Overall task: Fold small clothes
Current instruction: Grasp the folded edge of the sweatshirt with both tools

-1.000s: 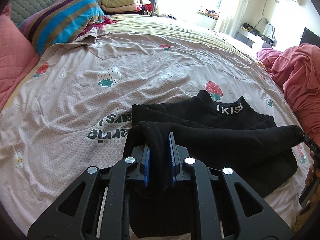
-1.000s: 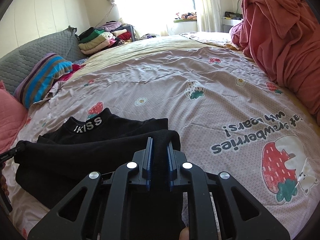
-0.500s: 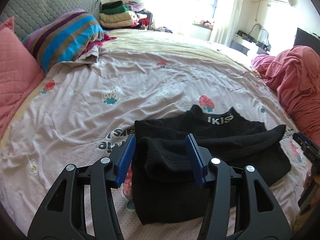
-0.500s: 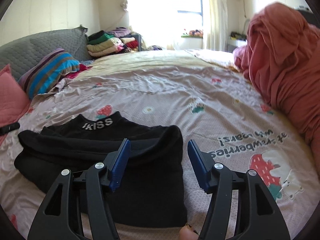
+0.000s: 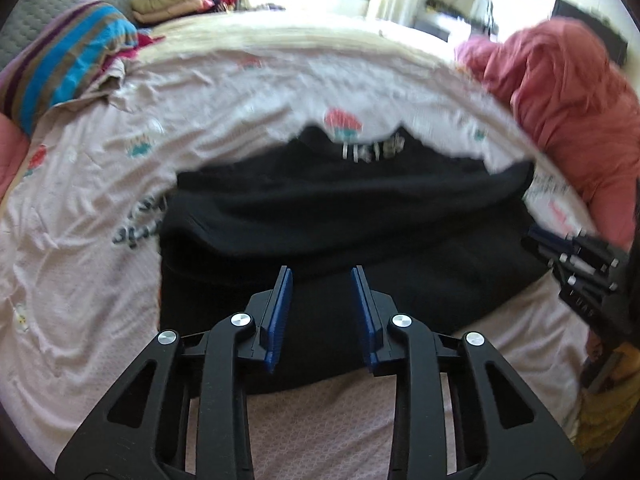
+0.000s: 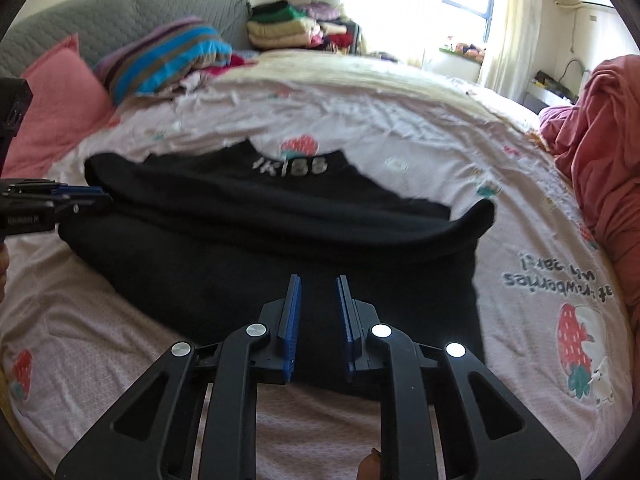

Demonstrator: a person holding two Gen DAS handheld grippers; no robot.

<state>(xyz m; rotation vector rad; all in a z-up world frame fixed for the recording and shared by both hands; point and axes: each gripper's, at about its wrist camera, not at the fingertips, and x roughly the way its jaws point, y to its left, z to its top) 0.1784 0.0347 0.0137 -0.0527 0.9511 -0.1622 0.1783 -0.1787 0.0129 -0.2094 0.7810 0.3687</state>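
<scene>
Black top (image 5: 340, 216) lies folded beneath both empty, narrowly parted, closing grippers (image 5: 322, 276) (image 6: 318, 280).

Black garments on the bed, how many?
1. A black knit top with white collar lettering lies partly folded on the strawberry-print bedsheet, ahead of both grippers. Others may hide in the far clothes stack.

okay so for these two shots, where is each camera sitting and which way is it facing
Left wrist: on the left hand-held gripper, angled down over the black top; own open fingers show, right hand-held gripper at the right edge.
Right wrist: on the right hand-held gripper, facing the same top; left gripper at the left edge.
Shared: top, strawberry bedsheet, striped pillow.
</scene>
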